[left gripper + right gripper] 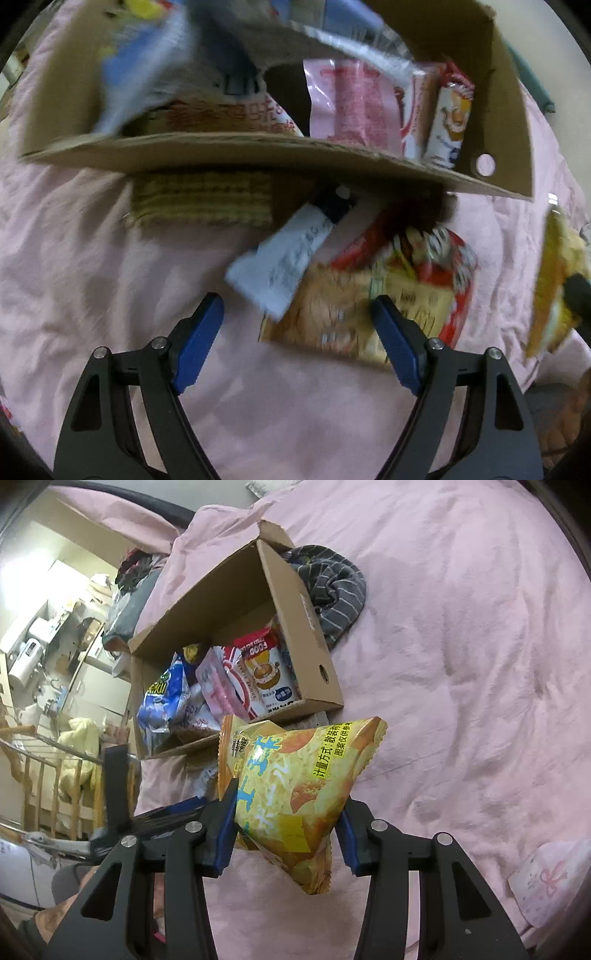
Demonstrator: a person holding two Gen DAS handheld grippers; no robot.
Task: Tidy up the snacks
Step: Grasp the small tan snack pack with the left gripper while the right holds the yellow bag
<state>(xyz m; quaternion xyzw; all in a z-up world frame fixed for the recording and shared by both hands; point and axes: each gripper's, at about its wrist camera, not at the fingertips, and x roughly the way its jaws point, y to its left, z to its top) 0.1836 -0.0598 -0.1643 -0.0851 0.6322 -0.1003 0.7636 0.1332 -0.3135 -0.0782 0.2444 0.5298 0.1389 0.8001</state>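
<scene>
A: Left gripper (297, 332) wide open, nothing between the pads, pointing steeply down over loose snacks on the pink bedsheet (74, 258). Left to right there: wafer pack (201, 201) tucked against the box's near wall, white-and-navy bar wrapper (284, 251) lying diagonal, red-and-tan snack bag (399, 295) partly under it.

B: Pick order?

A: Bar wrapper first, probably. On top, slim, easy to span. Best to close across the short side, not along the length. Frame blurred, so exact overlap hard to call.

B: Right side?

A: Right gripper (286, 819) clamped on the yellow chip bag (295, 786), held off the sheet, lower half pinched, top puffed. Cardboard box (303, 616) just beyond, open, already holding several packs at its near end.

B: Drop point?

A: Far end of the box looks bare. Worth carrying over the near wall before letting go; light grip only, chips crush. Striped cloth (332, 587) to the right of the box, not in the way.
</scene>
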